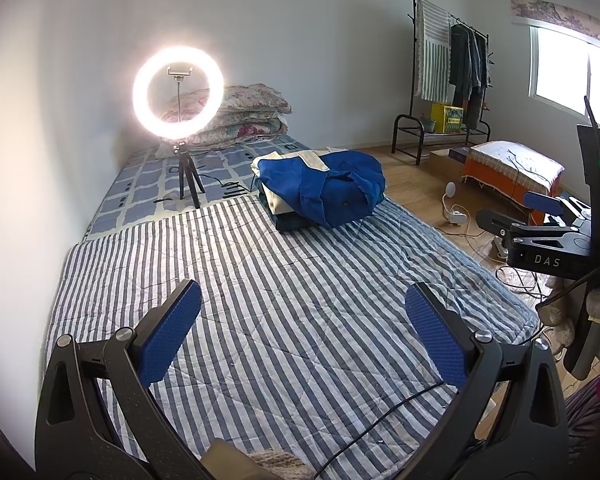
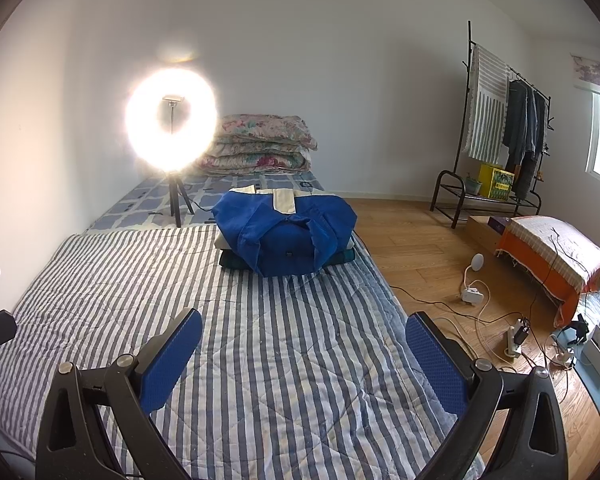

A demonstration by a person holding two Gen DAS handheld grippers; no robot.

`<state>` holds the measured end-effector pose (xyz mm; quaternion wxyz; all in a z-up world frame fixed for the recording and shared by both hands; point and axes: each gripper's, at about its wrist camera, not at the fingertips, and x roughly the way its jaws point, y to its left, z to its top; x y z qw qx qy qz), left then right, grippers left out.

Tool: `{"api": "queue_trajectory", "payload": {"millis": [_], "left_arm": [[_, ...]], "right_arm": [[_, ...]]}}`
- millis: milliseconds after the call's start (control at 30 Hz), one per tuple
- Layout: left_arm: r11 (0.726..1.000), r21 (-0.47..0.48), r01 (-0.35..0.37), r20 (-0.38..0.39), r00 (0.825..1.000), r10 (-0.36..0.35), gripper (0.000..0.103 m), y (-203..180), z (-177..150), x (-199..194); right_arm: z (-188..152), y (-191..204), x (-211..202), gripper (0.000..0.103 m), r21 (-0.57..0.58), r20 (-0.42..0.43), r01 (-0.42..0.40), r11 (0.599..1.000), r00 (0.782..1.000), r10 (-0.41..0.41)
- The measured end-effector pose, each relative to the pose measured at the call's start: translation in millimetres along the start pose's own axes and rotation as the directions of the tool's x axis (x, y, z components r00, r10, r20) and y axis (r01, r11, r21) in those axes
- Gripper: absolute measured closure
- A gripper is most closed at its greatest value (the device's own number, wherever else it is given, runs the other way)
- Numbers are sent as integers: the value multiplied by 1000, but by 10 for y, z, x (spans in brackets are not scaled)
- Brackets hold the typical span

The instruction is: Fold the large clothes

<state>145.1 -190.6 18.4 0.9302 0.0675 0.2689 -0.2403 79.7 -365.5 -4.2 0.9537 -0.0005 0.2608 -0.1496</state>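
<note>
In the left wrist view, the left gripper [image 1: 303,330] hangs above the striped quilt [image 1: 284,280] with its jaws wide apart and nothing between them. The blue garment [image 1: 324,188] lies well beyond it, on top of a pile of clothes [image 1: 278,206] at the far end of the quilt, just right of the ring light [image 1: 178,98] on its tripod. The right gripper [image 1: 540,204] shows at the right edge, out over the floor, well to the right of the pile. A thin cable [image 1: 380,416] crosses the quilt near the left gripper.

In the right wrist view, the right gripper [image 2: 304,334] also hovers over the striped quilt [image 2: 220,320], jaws spread and empty. The blue garment [image 2: 284,232] sits ahead, again to the right of the ring light [image 2: 171,120], with a rumpled sleeve draped down its front.

The likely trouble is in the reach. Pinching only the loose sleeve could drag the garment off crooked and topple the pile beneath it. A wide sweep to the left of the pile could knock the ring light's tripod, and the cable could snag a finger.
</note>
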Motion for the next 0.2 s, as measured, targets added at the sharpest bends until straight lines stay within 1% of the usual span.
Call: {"api": "queue_trajectory", "payload": {"millis": [200], "left_arm": [[1000, 8, 4, 18, 1000, -4, 0, -5, -33, -9]], "right_arm": [[-1, -2, 22, 0, -2, 1, -3, 1000, 1000, 3]]}}
